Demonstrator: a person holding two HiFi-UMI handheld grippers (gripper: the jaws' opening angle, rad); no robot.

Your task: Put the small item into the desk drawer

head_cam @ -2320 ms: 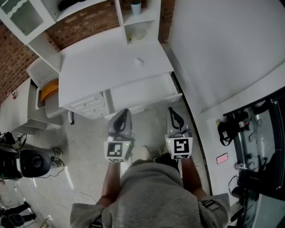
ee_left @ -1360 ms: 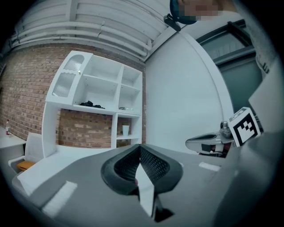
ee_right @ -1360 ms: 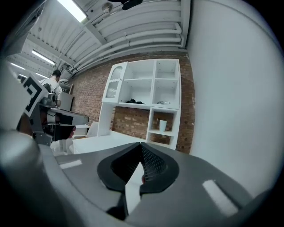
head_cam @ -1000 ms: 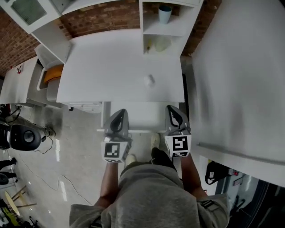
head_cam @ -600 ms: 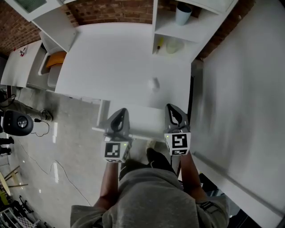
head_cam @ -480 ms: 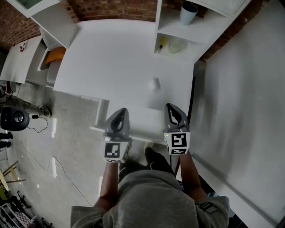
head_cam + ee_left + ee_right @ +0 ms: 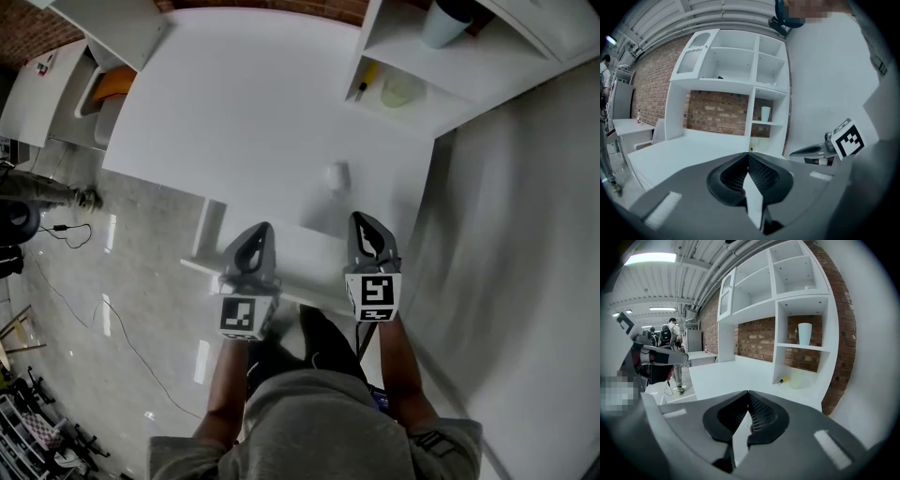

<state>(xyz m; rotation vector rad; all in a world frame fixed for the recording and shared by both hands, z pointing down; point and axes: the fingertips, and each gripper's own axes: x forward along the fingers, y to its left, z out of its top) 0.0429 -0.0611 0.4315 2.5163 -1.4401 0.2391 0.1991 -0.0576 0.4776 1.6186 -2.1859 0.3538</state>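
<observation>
A small white item [image 7: 337,176] lies on the white desk top [image 7: 244,122], near its front edge. The desk drawer [image 7: 314,277] stands pulled out below that edge. In the head view both grippers hover side by side over the drawer. My left gripper [image 7: 258,234] is shut and holds nothing. My right gripper [image 7: 364,225] is also shut and empty, just short of the small item. In the left gripper view the jaws [image 7: 747,155] meet, and the same holds in the right gripper view [image 7: 748,393]. Neither gripper view shows the item.
A white shelf unit [image 7: 441,75] at the desk's back right holds a yellow pen [image 7: 783,379], a pale bowl [image 7: 799,379] and a cup [image 7: 805,341]. A white wall [image 7: 525,281] runs along the right. A person [image 7: 672,336] stands far off. Cables [image 7: 94,309] lie on the floor.
The head view has swung, so the desk has slid up and tilted in the frame. Both grippers stay shut, side by side, now over the drawer.
</observation>
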